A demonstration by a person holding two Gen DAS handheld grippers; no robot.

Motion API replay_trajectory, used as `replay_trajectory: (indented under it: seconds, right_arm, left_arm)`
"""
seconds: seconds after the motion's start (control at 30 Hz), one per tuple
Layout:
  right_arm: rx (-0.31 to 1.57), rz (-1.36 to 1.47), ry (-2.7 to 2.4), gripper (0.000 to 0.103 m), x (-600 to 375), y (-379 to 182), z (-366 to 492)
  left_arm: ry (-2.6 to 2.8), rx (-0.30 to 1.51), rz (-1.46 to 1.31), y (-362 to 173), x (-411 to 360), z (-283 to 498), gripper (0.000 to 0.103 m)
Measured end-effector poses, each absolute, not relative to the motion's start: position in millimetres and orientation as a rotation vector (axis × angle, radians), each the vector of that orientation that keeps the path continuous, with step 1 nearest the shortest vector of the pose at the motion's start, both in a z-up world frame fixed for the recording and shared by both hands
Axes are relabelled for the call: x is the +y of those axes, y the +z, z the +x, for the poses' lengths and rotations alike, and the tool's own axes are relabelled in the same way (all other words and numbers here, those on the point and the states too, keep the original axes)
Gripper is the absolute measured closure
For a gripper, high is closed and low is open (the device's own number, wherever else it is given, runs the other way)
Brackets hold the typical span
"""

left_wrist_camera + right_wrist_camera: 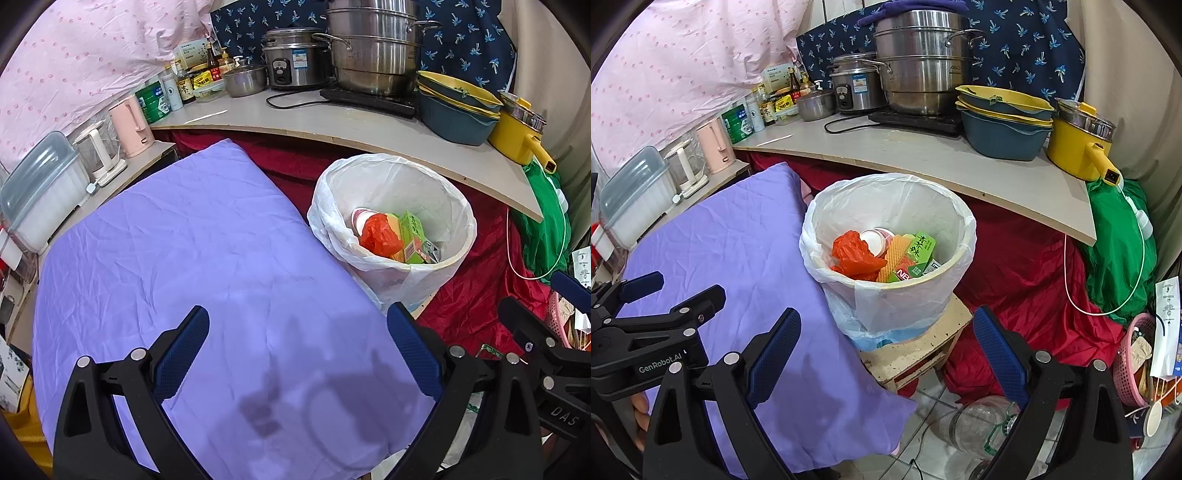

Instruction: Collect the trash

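A round bin with a white plastic liner (886, 295) stands on a small wooden stool (916, 354) beside a table with a purple cloth (738, 258). Inside lie a crumpled orange bag (855, 254), a white cup (875, 240), a green carton (918, 254) and a ridged orange wrapper (895, 258). The bin also shows in the left wrist view (399, 184). My left gripper (297, 325) is open and empty above the purple cloth (184, 258). My right gripper (886, 328) is open and empty, in front of the bin.
A curved counter (923, 158) behind the bin carries steel pots (923, 74), stacked basins (1004, 122), a yellow pot (1078, 144) and bottles. Red cloth (1015, 258) hangs below it. A clear jar (975, 424) lies on the tiled floor. A pink basket (1134, 365) stands right.
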State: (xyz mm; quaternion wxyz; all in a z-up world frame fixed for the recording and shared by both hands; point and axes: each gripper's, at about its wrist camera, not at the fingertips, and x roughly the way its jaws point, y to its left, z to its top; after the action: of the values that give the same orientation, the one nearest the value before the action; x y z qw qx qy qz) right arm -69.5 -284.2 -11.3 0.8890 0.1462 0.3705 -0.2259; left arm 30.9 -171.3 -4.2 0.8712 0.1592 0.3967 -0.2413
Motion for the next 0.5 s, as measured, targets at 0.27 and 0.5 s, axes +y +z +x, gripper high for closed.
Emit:
replay_trajectory:
  seconds: [0.27,0.5]
  right_arm:
    - [0.775,0.303,-0.476,0.012,-283.3,-12.0,-71.3]
    - [0.77,0.303,-0.475,0.012,-284.2,-11.9,-72.6]
  left_arm:
    - [-0.506,0.832,0.334,-4.7,-172.0,31.9,0.01]
    - [-0.507,0.832,0.332,-4.1,-171.6,31.1,0.01]
